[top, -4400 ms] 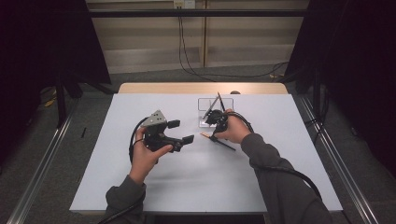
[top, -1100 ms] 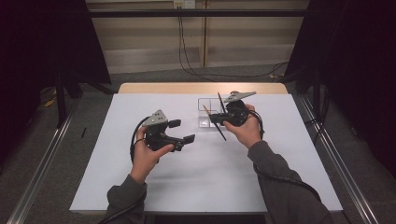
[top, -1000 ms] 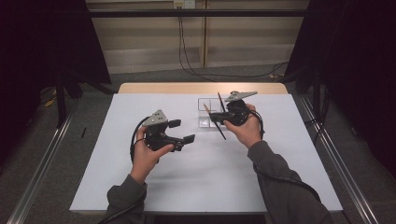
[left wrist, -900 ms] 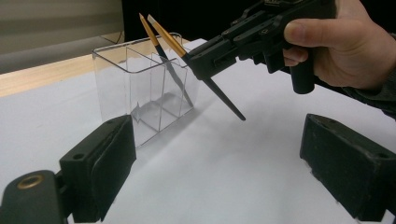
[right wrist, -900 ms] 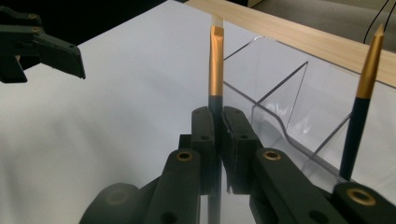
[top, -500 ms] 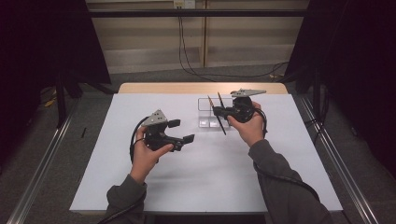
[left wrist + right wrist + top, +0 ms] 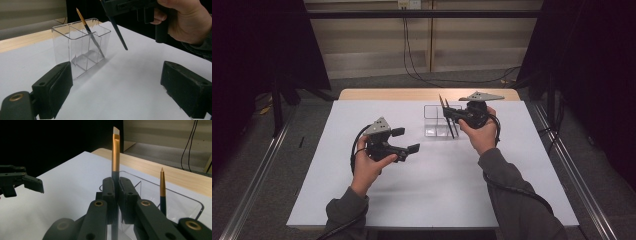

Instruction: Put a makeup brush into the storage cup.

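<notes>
Right of centre in the high view, right gripper [image 7: 455, 114] clamped on a brush [image 7: 115, 157] above the clear organizer [image 7: 435, 122]; left gripper [image 7: 404, 141] agape, empty.

Lab recording booth: black curtains [image 7: 257, 45], white table [image 7: 432, 190], floor rails [image 7: 257, 175], cables [image 7: 412, 55].

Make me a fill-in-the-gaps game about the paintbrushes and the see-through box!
1. The right gripper is shut on a ____.
2. The clear holder already has ____ brush standing in it.
3. The left gripper has its jaws ____, with nothing between them.
4. The holder stands on a ____ table.

Missing words: paintbrush; one; open; white
</notes>
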`<state>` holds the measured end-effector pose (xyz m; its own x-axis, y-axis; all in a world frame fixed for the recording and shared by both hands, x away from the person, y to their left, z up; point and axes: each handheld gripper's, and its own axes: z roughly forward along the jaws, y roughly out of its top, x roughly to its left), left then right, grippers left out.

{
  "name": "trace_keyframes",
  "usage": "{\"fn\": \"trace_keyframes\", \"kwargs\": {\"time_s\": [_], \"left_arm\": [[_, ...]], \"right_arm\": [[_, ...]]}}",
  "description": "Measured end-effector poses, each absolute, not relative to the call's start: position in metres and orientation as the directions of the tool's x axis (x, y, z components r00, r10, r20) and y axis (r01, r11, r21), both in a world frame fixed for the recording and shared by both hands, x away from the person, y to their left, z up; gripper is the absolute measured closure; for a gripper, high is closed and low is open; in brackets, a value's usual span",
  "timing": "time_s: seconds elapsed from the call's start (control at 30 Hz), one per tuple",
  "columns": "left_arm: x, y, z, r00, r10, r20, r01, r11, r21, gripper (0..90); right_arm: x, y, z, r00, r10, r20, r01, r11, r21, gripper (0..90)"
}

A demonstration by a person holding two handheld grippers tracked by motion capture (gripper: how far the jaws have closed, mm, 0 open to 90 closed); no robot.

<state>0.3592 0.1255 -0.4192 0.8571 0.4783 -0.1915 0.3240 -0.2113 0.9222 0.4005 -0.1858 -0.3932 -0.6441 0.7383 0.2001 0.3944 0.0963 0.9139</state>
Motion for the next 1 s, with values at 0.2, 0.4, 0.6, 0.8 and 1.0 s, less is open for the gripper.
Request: {"fn": "trace_keyframes", "kwargs": {"time_s": [0.2, 0.4, 0.6, 0.8, 1.0], "left_arm": [[0.359, 0.126, -0.419, 0.857, 0.479, -0.19, 0.323, -0.213, 0.922, 10.4], [0.359, 0.126, -0.419, 0.856, 0.48, -0.19, 0.324, -0.212, 0.922, 10.4], [0.359, 0.127, -0.419, 0.855, 0.482, -0.194, 0.326, -0.207, 0.923, 10.4], [0.36, 0.127, -0.419, 0.855, 0.481, -0.192, 0.325, -0.209, 0.922, 10.4], [0.36, 0.127, -0.42, 0.856, 0.479, -0.198, 0.328, -0.207, 0.922, 10.4]], "right_arm": [[0.401, -0.189, -0.39, -0.632, 0.75, 0.194, 0.366, 0.068, 0.928, 84.5], [0.402, -0.189, -0.389, -0.624, 0.758, 0.19, 0.355, 0.058, 0.933, 84.5], [0.405, -0.191, -0.387, -0.62, 0.762, 0.188, 0.347, 0.052, 0.936, 84.5], [0.406, -0.191, -0.385, -0.615, 0.766, 0.186, 0.341, 0.045, 0.939, 84.5], [0.408, -0.191, -0.382, -0.613, 0.769, 0.182, 0.331, 0.04, 0.943, 84.5]]}}
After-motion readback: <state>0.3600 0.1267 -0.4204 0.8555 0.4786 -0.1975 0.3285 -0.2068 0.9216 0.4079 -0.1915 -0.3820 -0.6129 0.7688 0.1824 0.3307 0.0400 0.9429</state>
